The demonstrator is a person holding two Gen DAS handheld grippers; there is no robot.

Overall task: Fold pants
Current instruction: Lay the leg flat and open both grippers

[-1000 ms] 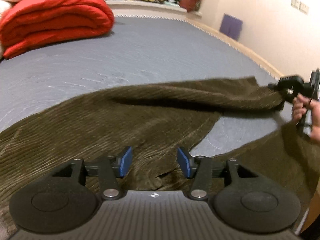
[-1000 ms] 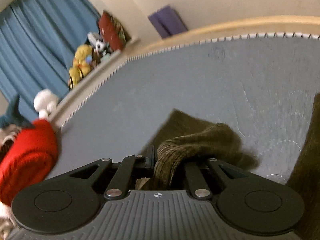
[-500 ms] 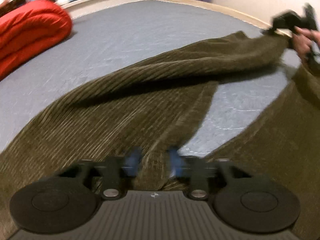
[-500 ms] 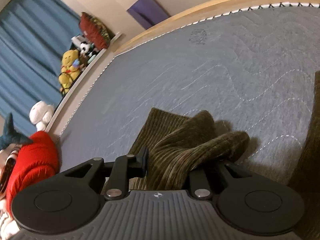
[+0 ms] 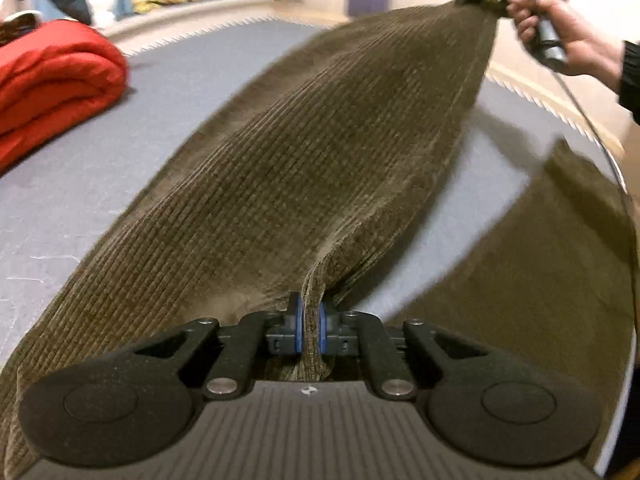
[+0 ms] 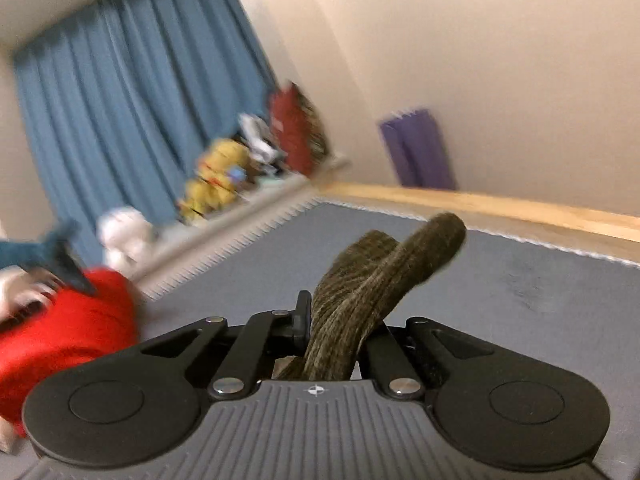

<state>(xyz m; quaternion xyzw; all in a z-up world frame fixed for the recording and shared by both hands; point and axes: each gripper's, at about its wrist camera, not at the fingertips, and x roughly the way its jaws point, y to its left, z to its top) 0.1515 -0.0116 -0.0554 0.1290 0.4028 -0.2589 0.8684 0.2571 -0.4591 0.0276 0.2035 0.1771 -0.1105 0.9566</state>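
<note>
Left gripper [image 5: 307, 322]: jaws have just closed, blue pads now pinching a ridge of the pants [image 5: 320, 168] near the crotch seam. Right gripper [image 6: 340, 320]: jaws nipped together on a bunched leg end, which sticks up past the fingers; it also shows far right in the left wrist view, gripped in the person's hand [image 5: 560, 36].

Pants are olive corduroy. One leg is stretched in the air between the two grippers; the other leg lies flat on the mattress [image 5: 100, 168] at right.

Handling, my read: thick, soft and floppy, moderately heavy for cloth, so it sags mid-span. The ribbed pile grips pads well, so slip risk is low. Best holds are hem and seam or waistband, where layers stack; a single-layer pinch would let the under layer drop.

Surface: grey quilted mattress, flat, some drag on corduroy. Folded red blanket [image 5: 52, 76] far left, well apart. Blue curtain [image 6: 120, 120], plush toys [image 6: 216, 176] on the far ledge, purple item [image 6: 416, 148] against the beige wall.
</note>
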